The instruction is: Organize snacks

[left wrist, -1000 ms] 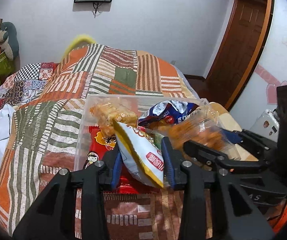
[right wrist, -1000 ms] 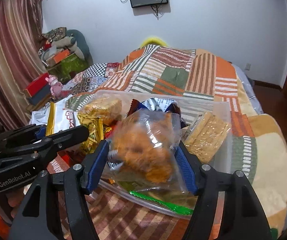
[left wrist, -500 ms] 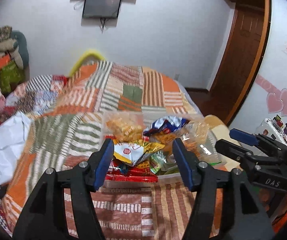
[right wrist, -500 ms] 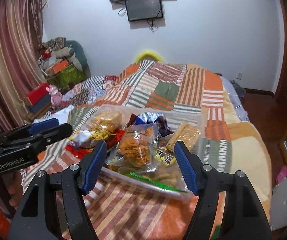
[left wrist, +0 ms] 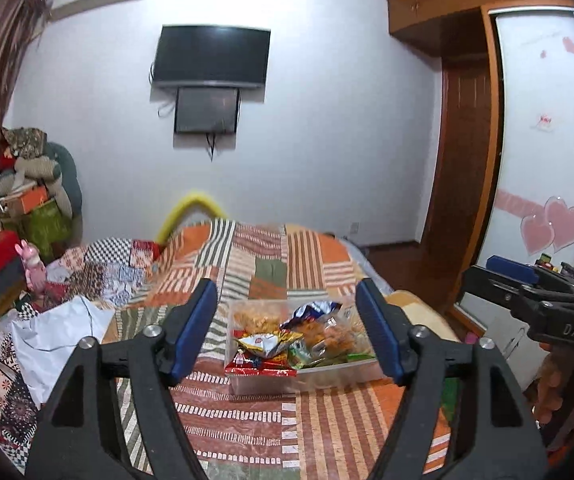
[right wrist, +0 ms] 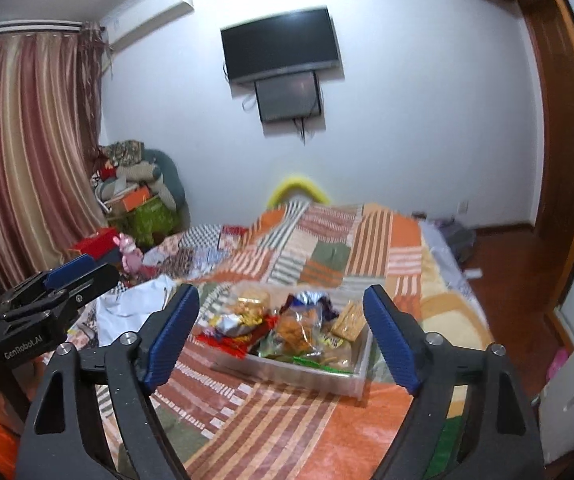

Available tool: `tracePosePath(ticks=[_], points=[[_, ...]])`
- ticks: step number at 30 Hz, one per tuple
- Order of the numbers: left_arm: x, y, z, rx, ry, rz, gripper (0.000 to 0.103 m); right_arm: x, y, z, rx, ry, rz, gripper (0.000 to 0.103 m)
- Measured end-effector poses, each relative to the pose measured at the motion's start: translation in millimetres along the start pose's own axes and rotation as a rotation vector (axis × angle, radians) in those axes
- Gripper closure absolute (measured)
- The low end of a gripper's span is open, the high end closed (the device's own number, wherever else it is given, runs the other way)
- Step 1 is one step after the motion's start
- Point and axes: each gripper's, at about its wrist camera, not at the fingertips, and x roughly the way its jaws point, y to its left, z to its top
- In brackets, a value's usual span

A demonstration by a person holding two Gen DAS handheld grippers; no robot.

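A clear plastic bin (left wrist: 327, 372) (right wrist: 351, 380) full of snack packets sits on the patchwork bed. Inside lie a white and yellow chip bag (left wrist: 265, 342), a clear bag of orange snacks (right wrist: 297, 326), a blue packet (left wrist: 313, 310) and a cracker pack (right wrist: 349, 322). My left gripper (left wrist: 289, 332) hangs well back from and above the bin, jaws opening, nothing between them. My right gripper (right wrist: 281, 334) is likewise pulled back, jaws opening and empty. Each gripper shows at the edge of the other's view.
The striped patchwork blanket (left wrist: 271, 260) covers the bed. White plastic bags (left wrist: 55, 332) lie on the left side. Boxes and a pink toy (left wrist: 33, 266) are stacked at left by the curtain. A TV (left wrist: 211, 58) hangs on the far wall; a wooden door (left wrist: 463, 184) stands right.
Both grippers let go of their packets, the chip bag at left and the orange snack bag at right. Both bags now lie in the bin. Both grippers opened wide, rose and drew back.
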Motion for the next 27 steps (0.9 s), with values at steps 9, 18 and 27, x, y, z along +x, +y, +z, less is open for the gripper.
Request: tracePosePath(ticks=[9,18,27], points=[[-34,-13,-3,-0.003,-0.057,-0.007,0.011,-34,29,-4,-0.080,-0.110,-0.105,0.000],[-47,-18,-6,0.003,-0.081,0.002,0.002,-35,28,-8,-0.070,-0.116,-0.100,0.000],[-50,-19,-7,-0.001,-0.086,0.006,0.001,-40,27,-13,-0.050,-0.119,-0.094,0.000]])
